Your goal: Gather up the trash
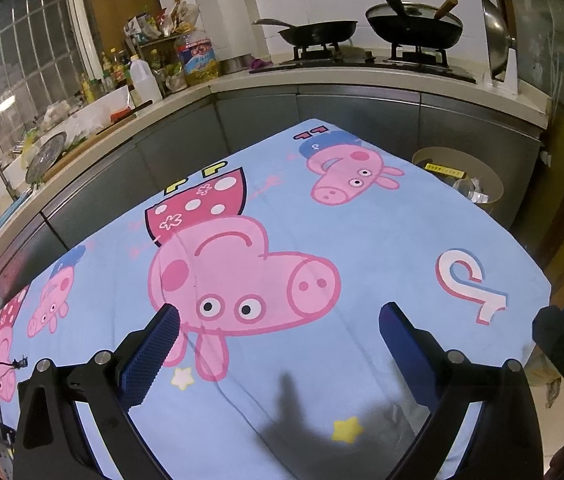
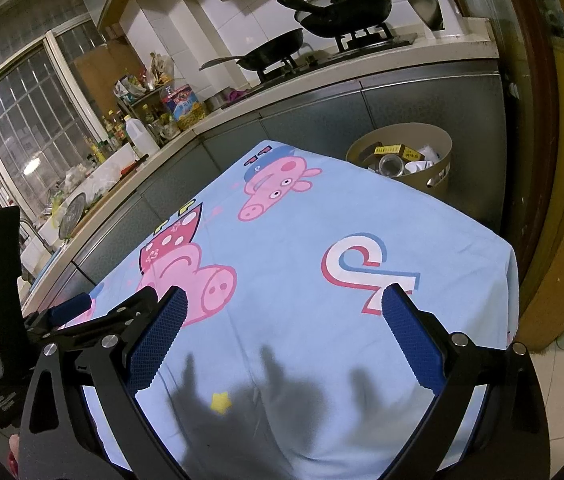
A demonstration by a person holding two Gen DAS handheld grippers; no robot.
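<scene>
Trash point(image 2: 398, 158) sits in the bin point(image 2: 440, 180), upper right of frame, past the cloth point(image 2: 302, 240), which shows nothing left to grab, so this looks basically done. Left gripper point(image 1: 279, 320) and right gripper point(image 2: 284, 304) both hang spread wide, holding nothing.

Table point(image 1: 522, 280) draped in blue cartoon-pig cloth point(image 1: 362, 240), nothing lying on it

Counted: two grippers point(image 1: 279, 320) point(image 2: 284, 308), one cloth-covered table point(image 2: 362, 208), one bin point(image 2: 438, 178) at 1 o'clock, two pans point(image 1: 316, 32) point(image 1: 414, 26), one white jug point(image 1: 143, 78).
</scene>
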